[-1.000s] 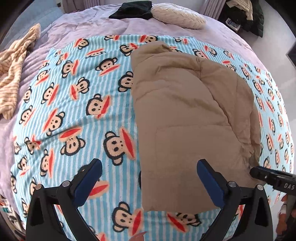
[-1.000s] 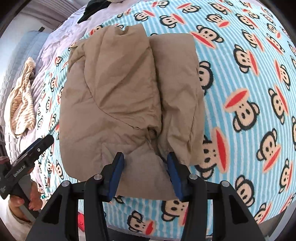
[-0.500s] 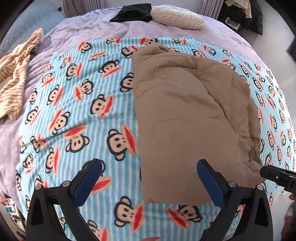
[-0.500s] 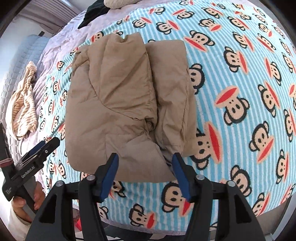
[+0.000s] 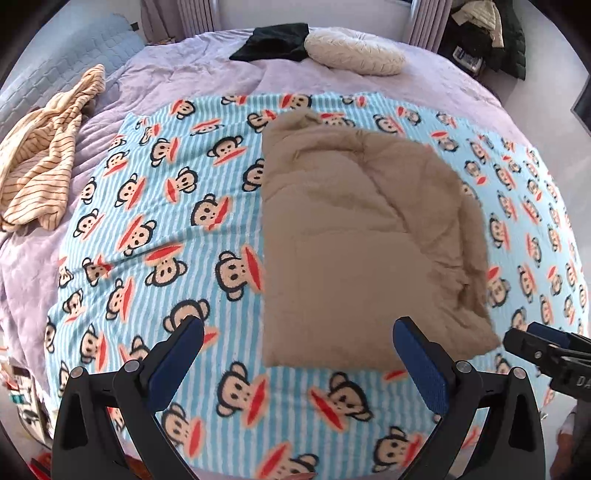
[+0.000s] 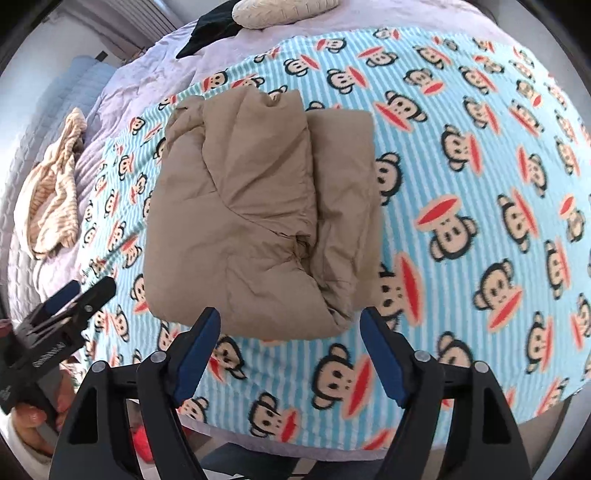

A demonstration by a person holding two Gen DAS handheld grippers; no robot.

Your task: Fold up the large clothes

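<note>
A tan padded garment lies folded into a rough rectangle on the blue monkey-print blanket. It also shows in the right wrist view, with a folded part along its right side. My left gripper is open and empty, held above the blanket near the garment's near edge. My right gripper is open and empty, just short of the garment's near edge. Each gripper shows at the edge of the other's view: the right one and the left one.
The blanket covers a bed with a lilac cover. A striped cream garment lies at the left. A black garment and a white cushion lie at the far end. Dark clothes are piled at the far right.
Both grippers have pulled back from the garment toward the bed's near edge. The right gripper's jaws have opened wider and no longer reach over the garment's edge.
</note>
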